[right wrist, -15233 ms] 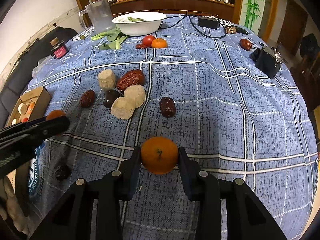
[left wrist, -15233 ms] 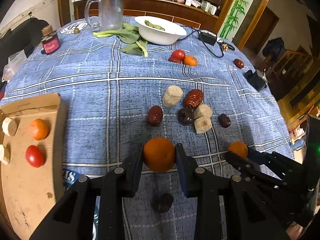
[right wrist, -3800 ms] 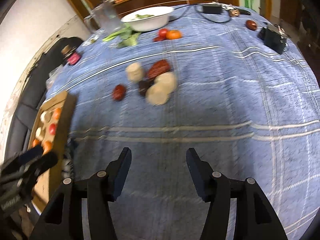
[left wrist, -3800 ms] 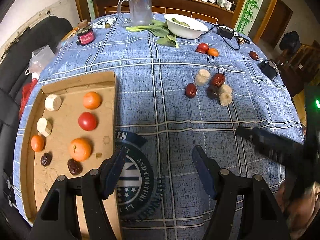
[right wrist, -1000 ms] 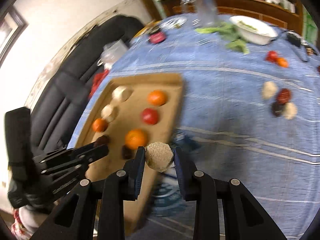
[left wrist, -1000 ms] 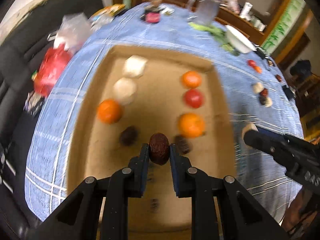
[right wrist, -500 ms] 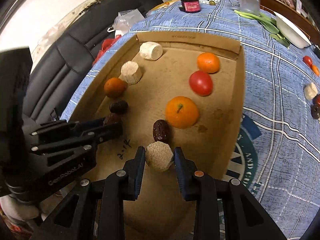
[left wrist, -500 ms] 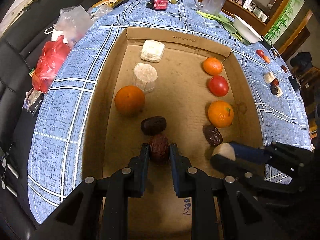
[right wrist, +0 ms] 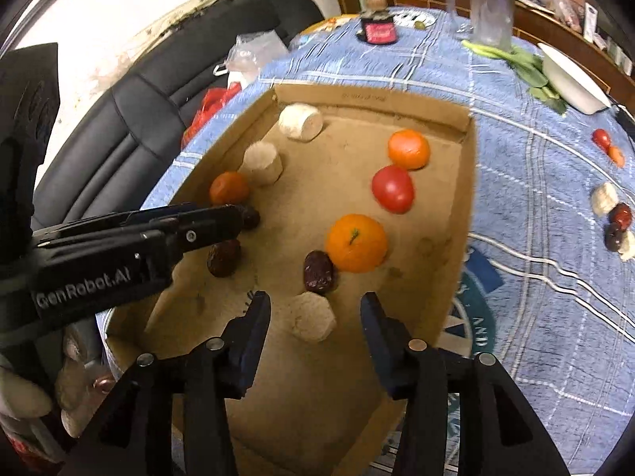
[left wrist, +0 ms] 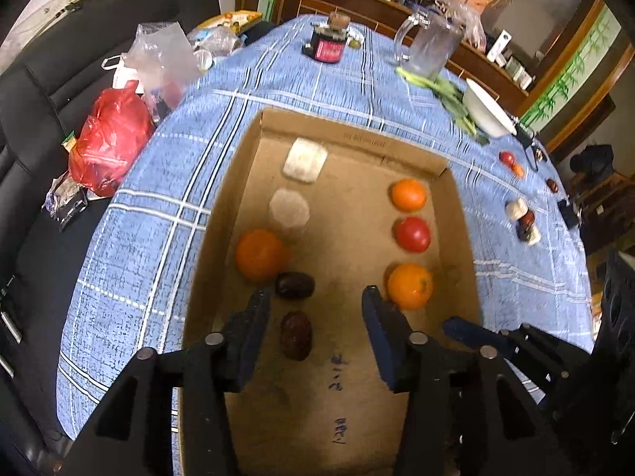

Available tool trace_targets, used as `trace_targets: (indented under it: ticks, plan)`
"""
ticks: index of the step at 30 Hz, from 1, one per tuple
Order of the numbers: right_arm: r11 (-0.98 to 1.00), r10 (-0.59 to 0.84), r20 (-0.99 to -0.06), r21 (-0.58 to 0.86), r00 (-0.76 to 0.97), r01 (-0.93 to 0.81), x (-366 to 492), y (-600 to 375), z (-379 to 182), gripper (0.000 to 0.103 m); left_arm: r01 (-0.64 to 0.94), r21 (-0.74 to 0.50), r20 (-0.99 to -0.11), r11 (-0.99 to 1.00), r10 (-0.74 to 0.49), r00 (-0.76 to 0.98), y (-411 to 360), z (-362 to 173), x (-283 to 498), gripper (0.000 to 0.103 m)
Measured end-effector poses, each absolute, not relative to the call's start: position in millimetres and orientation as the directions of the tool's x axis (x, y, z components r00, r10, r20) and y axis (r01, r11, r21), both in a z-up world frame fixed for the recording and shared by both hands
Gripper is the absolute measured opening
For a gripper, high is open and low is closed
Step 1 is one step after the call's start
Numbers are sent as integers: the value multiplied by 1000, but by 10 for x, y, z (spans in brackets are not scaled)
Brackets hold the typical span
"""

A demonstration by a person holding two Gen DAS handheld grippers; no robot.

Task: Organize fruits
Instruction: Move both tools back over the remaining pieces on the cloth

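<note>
Now both tongs are opening: left tongs (left wrist: pixel 315 319) around a wrinkled date (left wrist: pixel 296 335), right tongs (right wrist: pixel 315 323) around a pale chunk (right wrist: pixel 312 316), both lying near the cardboard tray's (right wrist: pixel 466 182) near edge. Light, soft pieces; best pinched gently across their middles.

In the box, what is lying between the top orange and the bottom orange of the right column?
A red tomato lies between the far orange and the near orange, inside the box. The left wrist view shows it best; the right wrist view agrees.
</note>
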State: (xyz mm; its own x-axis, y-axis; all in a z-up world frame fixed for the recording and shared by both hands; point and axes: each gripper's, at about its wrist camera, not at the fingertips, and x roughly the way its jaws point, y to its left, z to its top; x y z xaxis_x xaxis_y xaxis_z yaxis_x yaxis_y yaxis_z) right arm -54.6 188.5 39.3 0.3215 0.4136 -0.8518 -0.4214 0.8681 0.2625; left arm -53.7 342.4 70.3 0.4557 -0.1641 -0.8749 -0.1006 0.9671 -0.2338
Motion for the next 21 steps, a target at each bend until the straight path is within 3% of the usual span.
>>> trace_targets:
  ticks: [4,21]
  plan:
    - [885,419,-836,288,354,-367,-524,1697,439,53,-97,-223,-859,970,-149,490,3311,858,-533,63]
    - [928,372,-814,322,446,-186,-647,634,613,57,22,-163,-843,986,-151,517,2381,1136,-652,63]
